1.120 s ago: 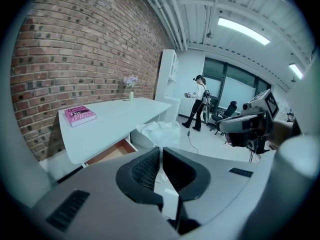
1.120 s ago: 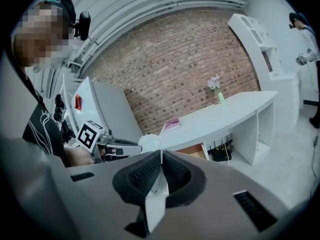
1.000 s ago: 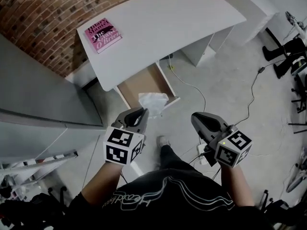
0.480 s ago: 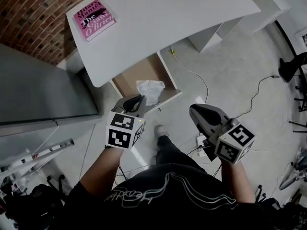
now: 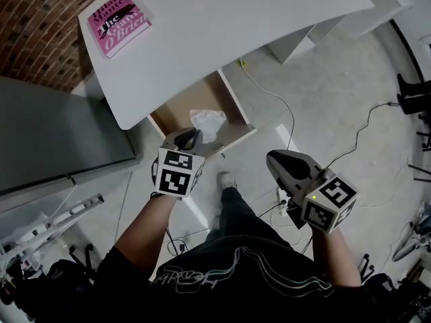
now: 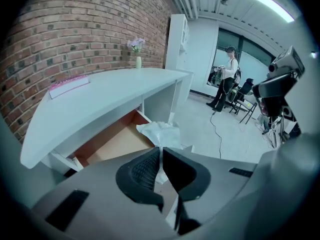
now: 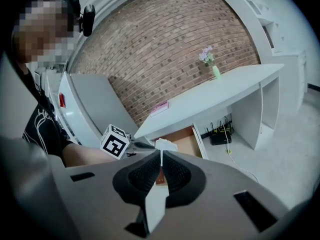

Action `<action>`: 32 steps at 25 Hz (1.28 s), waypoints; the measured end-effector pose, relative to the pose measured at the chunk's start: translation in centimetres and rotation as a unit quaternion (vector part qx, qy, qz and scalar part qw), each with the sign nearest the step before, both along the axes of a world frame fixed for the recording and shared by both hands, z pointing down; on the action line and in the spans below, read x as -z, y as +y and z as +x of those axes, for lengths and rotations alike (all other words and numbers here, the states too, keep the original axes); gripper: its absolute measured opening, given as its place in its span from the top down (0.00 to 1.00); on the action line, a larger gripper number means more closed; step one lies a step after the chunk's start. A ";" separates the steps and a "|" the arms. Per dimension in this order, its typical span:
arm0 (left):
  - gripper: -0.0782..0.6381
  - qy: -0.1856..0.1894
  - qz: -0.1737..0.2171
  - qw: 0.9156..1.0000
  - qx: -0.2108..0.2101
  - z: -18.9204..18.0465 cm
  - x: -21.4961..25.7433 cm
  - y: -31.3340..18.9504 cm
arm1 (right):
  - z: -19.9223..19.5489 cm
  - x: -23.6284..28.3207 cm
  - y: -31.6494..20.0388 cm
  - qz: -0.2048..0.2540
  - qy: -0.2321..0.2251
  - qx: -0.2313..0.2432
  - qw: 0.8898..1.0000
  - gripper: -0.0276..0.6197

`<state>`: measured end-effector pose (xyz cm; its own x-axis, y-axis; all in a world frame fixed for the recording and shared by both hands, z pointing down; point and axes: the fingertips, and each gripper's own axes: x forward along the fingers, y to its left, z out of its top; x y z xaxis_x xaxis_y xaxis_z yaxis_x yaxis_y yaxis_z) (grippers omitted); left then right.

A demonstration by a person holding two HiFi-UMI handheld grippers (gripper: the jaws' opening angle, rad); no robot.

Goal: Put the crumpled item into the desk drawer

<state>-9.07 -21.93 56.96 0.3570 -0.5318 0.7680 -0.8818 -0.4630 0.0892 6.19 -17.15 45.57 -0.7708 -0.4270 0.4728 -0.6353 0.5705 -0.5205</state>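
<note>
Where brick wall [image 5: 40, 19] rises, white desk [image 5: 222, 32] stands (drawer [image 5: 183, 105] open).

The bench [image 5: 229, 32] is plain white; the book [image 5: 118, 22] is pink with white and black lettering. The drawer [image 5: 183, 108] is tan inside and the crumpled item [image 5: 207, 121] is white. The wall [image 5: 40, 39] is red-brown brick with pale joints, the cabinet [image 5: 54, 140] is flat grey, and the floor [image 5: 337, 113] is mottled pale grey. The left gripper [image 5: 190, 138] and right gripper [image 5: 275, 161] are grey with dark jaws, their cubes white with black square markers. The shirt [image 5: 236, 274] is black with white line work. The vase [image 7: 216, 72] is pale green.
</note>
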 end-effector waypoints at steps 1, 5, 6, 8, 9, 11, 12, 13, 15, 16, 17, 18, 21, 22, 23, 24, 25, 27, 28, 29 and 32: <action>0.84 -0.004 -0.006 1.000 -0.002 0.1 -0.8 -0.2 | 0.4 -0.7 -0.2 0.001 0.005 -0.001 1.000 0.89; 0.84 -0.019 -0.022 0.999 -0.014 0.3 -4.1 -1.4 | 1.6 -2.6 -0.8 -0.017 0.010 -0.011 1.000 0.89; 0.84 -0.024 -0.026 0.999 -0.018 0.4 -4.9 -1.7 | 1.9 -3.1 -1.0 -0.021 0.011 -0.014 1.000 0.89; 0.84 -0.032 -0.032 0.999 -0.024 0.5 -6.7 -2.1 | 2.7 -4.4 -1.4 -0.031 0.016 -0.023 0.999 0.89; 0.84 -0.034 -0.035 0.998 -0.026 0.6 -7.6 -2.4 | 3.1 -5.1 -1.5 -0.037 0.020 -0.028 0.999 0.89; 0.84 -0.038 -0.036 0.998 -0.029 0.6 -9.3 -2.9 | 3.9 -6.4 -1.7 -0.050 0.023 -0.039 0.998 0.89; 0.84 -0.039 -0.038 0.998 -0.029 0.6 -10.1 -3.2 | 4.2 -6.9 -1.8 -0.056 0.023 -0.044 0.997 0.89; 0.84 -0.042 -0.042 0.998 -0.029 0.5 -10.8 -3.3 | 4.5 -7.5 -1.7 -0.062 0.025 -0.047 0.997 0.89; 0.84 -0.050 -0.052 0.997 -0.029 0.3 -12.4 -3.6 | 5.2 -8.6 -1.6 -0.071 0.030 -0.054 0.996 0.89; 0.84 -0.052 -0.054 0.997 -0.030 0.3 -13.2 -3.9 | 5.6 -9.2 -1.5 -0.076 0.033 -0.058 0.995 0.89; 0.84 -0.052 -0.056 0.997 -0.032 0.3 -14.0 -4.1 | 5.8 -9.6 -1.5 -0.084 0.033 -0.063 0.994 0.89; 0.84 -0.049 -0.059 0.997 -0.033 0.3 -14.7 -4.3 | 5.8 -10.0 -1.3 -0.095 0.031 -0.068 0.993 0.89; 0.84 -0.046 -0.083 0.995 -0.029 0.0 -16.8 -4.2 | 6.1 -11.4 -1.1 -0.110 0.035 -0.069 0.991 0.89; 0.84 -0.047 -0.091 0.994 -0.028 0.1 -17.4 -4.3 | 6.4 -11.8 -1.2 -0.108 0.040 -0.067 0.991 0.89; 0.84 -0.049 -0.097 0.994 -0.028 0.3 -18.0 -4.5 | 6.5 -12.1 -1.3 -0.107 0.041 -0.066 0.991 0.89; 0.84 -0.050 -0.101 0.993 -0.029 0.4 -18.7 -4.7 | 6.6 -12.4 -1.4 -0.108 0.041 -0.066 0.991 0.89; 0.84 -0.052 -0.105 0.993 -0.030 0.6 -19.4 -4.9 | 6.6 -12.6 -1.5 -0.111 0.040 -0.066 0.991 0.89; 0.84 -0.054 -0.111 0.992 -0.033 0.6 -20.5 -5.4 | 6.5 -13.2 -1.5 -0.115 0.039 -0.066 0.990 0.89; 0.84 -0.055 -0.114 0.991 -0.033 0.6 -21.0 -5.5 | 6.5 -13.5 -1.4 -0.118 0.039 -0.066 0.990 0.89; 0.84 -0.056 -0.119 0.991 -0.033 0.6 -21.6 -5.6 | 6.5 -13.9 -1.4 -0.121 0.040 -0.067 0.990 0.89; 0.84 -0.060 -0.135 0.989 -0.031 0.6 -23.0 -5.4 | 7.0 -14.9 -1.5 -0.128 0.041 -0.072 0.988 0.89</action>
<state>-8.46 -27.34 79.95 0.2800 -0.2813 0.9179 -0.8642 -0.4902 0.1135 13.16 -18.66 60.43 -0.6652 -0.3882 0.6378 -0.7465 0.3270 -0.5795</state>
